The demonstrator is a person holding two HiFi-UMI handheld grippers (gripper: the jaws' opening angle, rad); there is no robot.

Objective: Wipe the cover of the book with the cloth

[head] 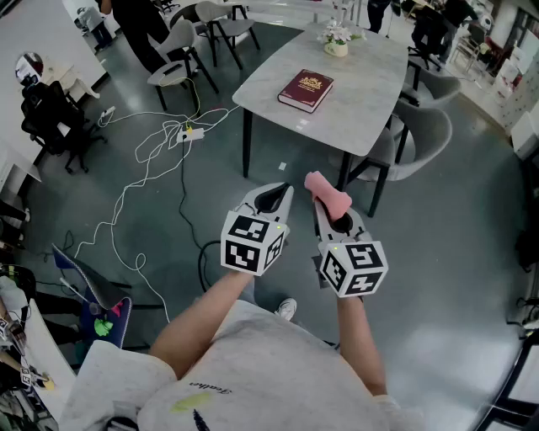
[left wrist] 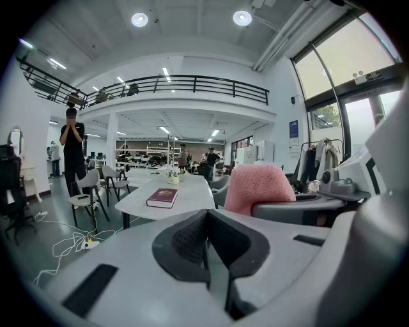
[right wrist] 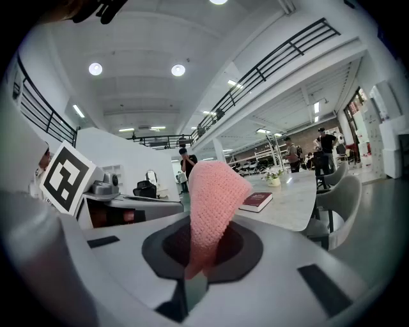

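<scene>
Round ceiling lights (left wrist: 139,20) and daylight through tall windows (left wrist: 345,76) brighten the hall; my gripper views bend fisheye-style into black corners.

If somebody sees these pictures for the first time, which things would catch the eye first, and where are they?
The pink cloth stands out most: it sticks up from the right tool, which is shut on it, low in the head view. Next comes the dark red book, lying closed on the pale table farther ahead. The left tool, beside the right one, is shut and empty.
</scene>
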